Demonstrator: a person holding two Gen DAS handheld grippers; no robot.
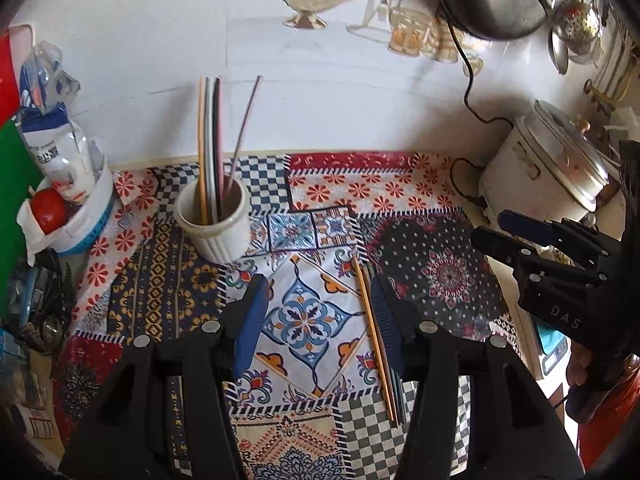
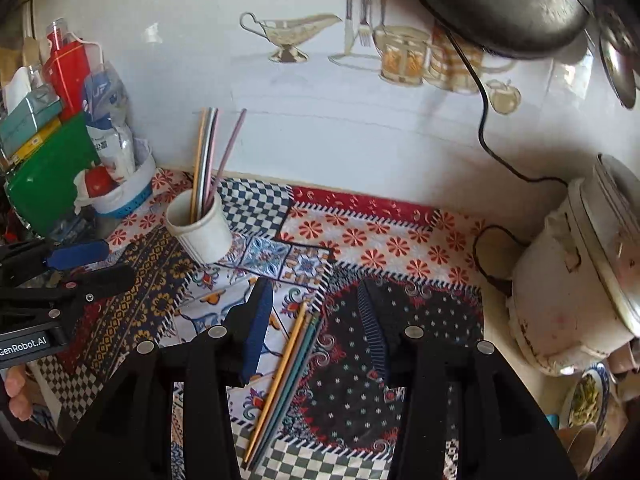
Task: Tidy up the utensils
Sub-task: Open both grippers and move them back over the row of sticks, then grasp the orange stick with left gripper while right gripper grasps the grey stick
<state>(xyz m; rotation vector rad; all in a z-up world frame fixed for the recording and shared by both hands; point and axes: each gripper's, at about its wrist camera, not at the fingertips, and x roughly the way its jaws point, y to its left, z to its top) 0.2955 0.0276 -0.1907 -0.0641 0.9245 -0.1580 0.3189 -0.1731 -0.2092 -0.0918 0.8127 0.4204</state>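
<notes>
Right wrist: both tongs wide open, empty, above chopsticks.

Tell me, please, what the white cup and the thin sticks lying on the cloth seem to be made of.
The white cup looks like glazed ceramic or thick plastic: a smooth, slightly shiny wall with vertical ribs near its base; the views cannot settle which. The loose sticks on the patterned cloth look like matte plastic or painted wood: straight, uniform, in flat orange and grey-teal colours, without metallic glints.
</notes>
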